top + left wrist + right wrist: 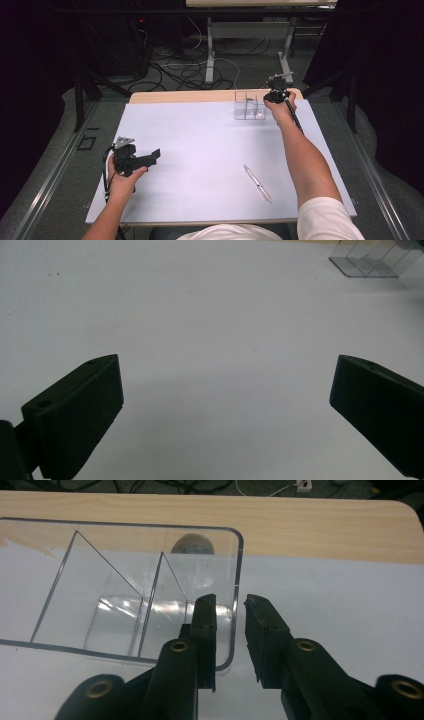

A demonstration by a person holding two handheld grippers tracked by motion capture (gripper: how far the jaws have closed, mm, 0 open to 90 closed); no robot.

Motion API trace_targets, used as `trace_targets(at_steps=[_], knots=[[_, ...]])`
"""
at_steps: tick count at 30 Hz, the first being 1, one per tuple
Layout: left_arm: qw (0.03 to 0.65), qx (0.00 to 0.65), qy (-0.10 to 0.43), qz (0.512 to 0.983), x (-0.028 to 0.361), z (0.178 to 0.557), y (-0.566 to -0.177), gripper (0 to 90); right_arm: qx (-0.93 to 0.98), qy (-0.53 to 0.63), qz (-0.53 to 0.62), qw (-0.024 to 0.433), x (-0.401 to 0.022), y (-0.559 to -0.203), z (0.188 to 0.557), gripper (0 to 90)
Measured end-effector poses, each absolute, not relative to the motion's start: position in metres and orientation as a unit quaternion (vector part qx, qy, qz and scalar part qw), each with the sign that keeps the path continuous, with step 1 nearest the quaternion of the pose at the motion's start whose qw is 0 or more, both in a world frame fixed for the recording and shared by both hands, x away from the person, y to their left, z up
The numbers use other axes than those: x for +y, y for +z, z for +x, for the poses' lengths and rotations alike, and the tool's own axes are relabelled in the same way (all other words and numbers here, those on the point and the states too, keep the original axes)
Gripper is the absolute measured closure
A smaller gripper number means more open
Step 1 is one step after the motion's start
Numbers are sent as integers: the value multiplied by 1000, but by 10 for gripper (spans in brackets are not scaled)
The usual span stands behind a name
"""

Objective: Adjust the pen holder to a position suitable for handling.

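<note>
A clear plastic box (249, 105) with inner dividers stands at the far edge of the white sheet (200, 150). My right gripper (272, 96) is at the box's right end. In the right gripper view its jaws (231, 600) straddle the box's right wall (237, 580), one inside and one outside. They stand close together, with a small gap still showing at the wall. My left gripper (150, 159) rests low at the left of the sheet; its jaws (225, 390) are wide open over bare white surface. The box (367, 260) shows far off in the left gripper view.
A silver pen (257, 183) lies on the sheet at the near right, beside the right forearm. The wooden table edge (300, 525) runs just behind the box. Cables and table legs lie on the floor beyond.
</note>
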State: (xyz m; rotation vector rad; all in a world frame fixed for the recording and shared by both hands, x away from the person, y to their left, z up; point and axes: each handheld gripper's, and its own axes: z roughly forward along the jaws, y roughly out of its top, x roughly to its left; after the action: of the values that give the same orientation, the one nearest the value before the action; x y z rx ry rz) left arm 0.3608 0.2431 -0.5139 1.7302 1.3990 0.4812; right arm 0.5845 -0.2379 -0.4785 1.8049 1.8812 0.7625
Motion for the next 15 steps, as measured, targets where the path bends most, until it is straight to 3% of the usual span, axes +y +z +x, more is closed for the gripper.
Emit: trace_targets(at_steps=[15], knots=[[420, 558, 191, 690, 242, 362, -515, 9, 658, 265, 670, 220, -235, -480, 585, 877]])
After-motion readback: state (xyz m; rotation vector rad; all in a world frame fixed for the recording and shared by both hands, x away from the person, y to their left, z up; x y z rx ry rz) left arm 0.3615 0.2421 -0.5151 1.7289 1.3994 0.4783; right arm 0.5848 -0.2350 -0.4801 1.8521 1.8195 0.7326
